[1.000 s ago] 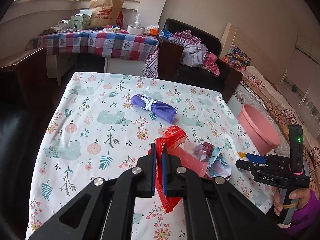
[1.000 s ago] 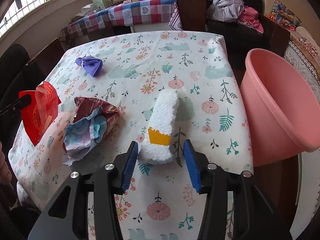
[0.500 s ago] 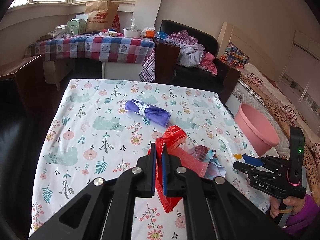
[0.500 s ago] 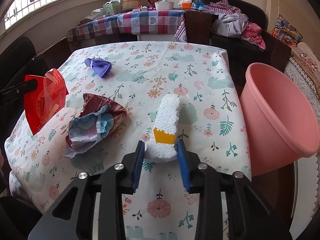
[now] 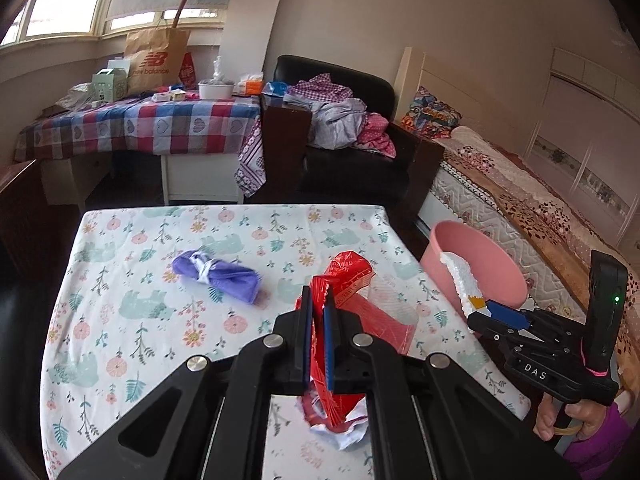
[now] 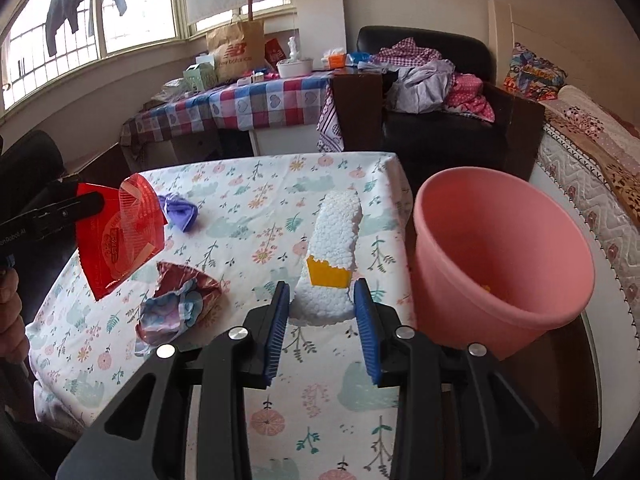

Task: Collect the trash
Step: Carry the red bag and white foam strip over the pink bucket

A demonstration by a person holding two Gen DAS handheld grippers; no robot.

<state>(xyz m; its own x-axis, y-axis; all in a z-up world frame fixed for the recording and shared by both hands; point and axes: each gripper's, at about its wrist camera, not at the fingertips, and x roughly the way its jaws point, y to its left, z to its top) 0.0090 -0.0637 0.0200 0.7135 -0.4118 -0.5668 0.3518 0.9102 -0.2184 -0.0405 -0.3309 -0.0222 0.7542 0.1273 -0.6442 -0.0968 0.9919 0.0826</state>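
My left gripper [image 5: 316, 336] is shut on a red plastic wrapper [image 5: 352, 312] and holds it above the floral table; the wrapper also shows in the right wrist view [image 6: 120, 236]. My right gripper [image 6: 322, 320] is shut on a white foam piece [image 6: 336, 248] with a yellow label, lifted off the table; the foam also shows in the left wrist view [image 5: 460, 280] in front of the pink bucket [image 5: 476, 260]. The bucket [image 6: 496, 256] stands just right of the table edge. A crumpled maroon-and-blue wrapper [image 6: 180, 304] and a purple cloth bundle [image 5: 216, 274] lie on the table.
The floral tablecloth [image 5: 140, 312] covers the table. Behind it stand a checked table with a paper bag [image 5: 156, 60], a black armchair with clothes [image 5: 340, 120], and a bed [image 5: 520, 184] to the right.
My right gripper closed on the foam piece and lifted it off the table. Both grippers rose and pulled back. The left gripper kept hold of the red wrapper.
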